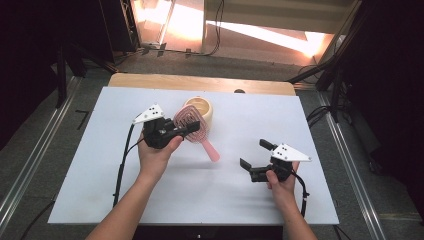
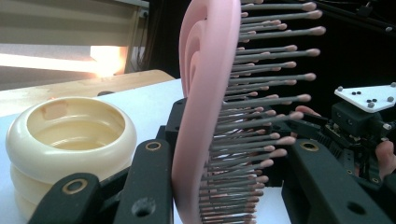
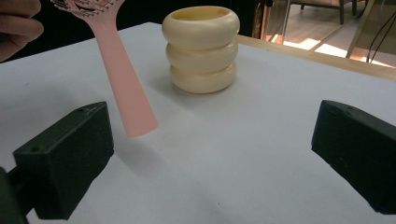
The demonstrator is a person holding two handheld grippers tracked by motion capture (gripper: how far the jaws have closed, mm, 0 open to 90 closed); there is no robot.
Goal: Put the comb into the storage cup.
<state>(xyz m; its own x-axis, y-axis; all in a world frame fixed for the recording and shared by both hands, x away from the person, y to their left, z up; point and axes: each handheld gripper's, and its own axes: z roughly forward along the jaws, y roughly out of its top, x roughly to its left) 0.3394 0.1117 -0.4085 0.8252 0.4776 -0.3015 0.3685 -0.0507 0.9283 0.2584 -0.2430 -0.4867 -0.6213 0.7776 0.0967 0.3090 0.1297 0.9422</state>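
Holding the pink hairbrush (image 1: 190, 126) by its head, lifted beside the cream cup (image 1: 201, 112) | left hand-held gripper (image 1: 172, 131) clamps it, handle angled down, likely for dropping in | right hand-held gripper (image 1: 256, 155) waits wide apart above the table (image 1: 200, 195)

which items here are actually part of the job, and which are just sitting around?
In the job:
- pink hairbrush, head clamped in the left tool, handle off the table
- cream ringed cup, upright, empty, just behind the brush
- right tool, open, holding nothing

Just there:
- white tabletop
- wooden board at the far edge
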